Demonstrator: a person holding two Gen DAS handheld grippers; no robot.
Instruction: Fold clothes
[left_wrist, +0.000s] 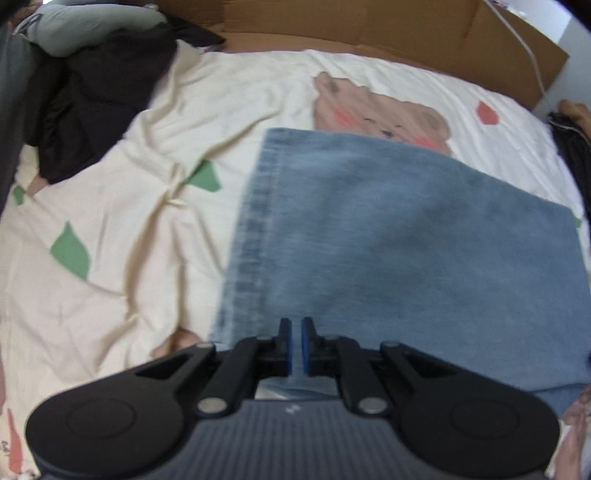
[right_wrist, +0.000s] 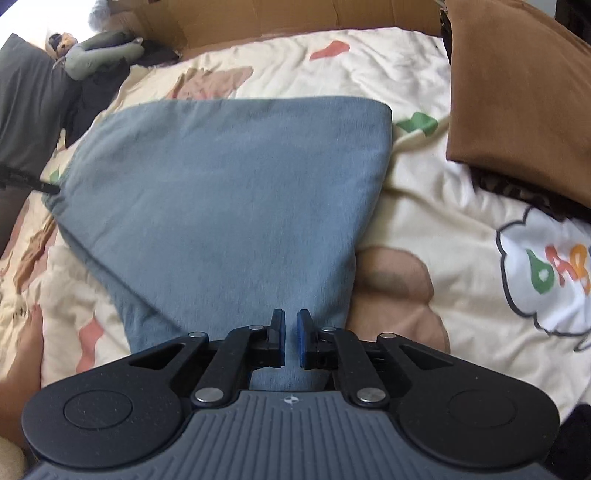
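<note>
Left wrist view. The left gripper (left_wrist: 295, 326) occupies the bottom centre of the frame, its blue-faced pads drawn almost together with a thin strip of denim rising between them; the tongs are clenched on the jeans (left_wrist: 399, 243). The blue denim spreads from the gripper toward the centre right of the frame, its stitched hem running up the left side of the cloth. It rests on a cream bedsheet (left_wrist: 122, 206) printed with green leaves and a brown bear (left_wrist: 376, 114), whose lower half the denim covers. A heap of dark clothing (left_wrist: 99, 92) lies in the upper left, with a grey-green garment (left_wrist: 92, 26) above it. A brown cardboard panel (left_wrist: 369, 26) lines the top edge.

Right wrist view. The right gripper (right_wrist: 291, 325) sits at the bottom centre, pads nearly closed on a fold of the same jeans (right_wrist: 229, 192), which here appear as a smooth grey-blue panel filling the centre of the frame and tapering down into the jaws. A brown folded garment (right_wrist: 517, 99) lies in the upper right, well apart from the denim. A dark grey pillow or cloth (right_wrist: 26, 107) lies at the left edge.
</note>
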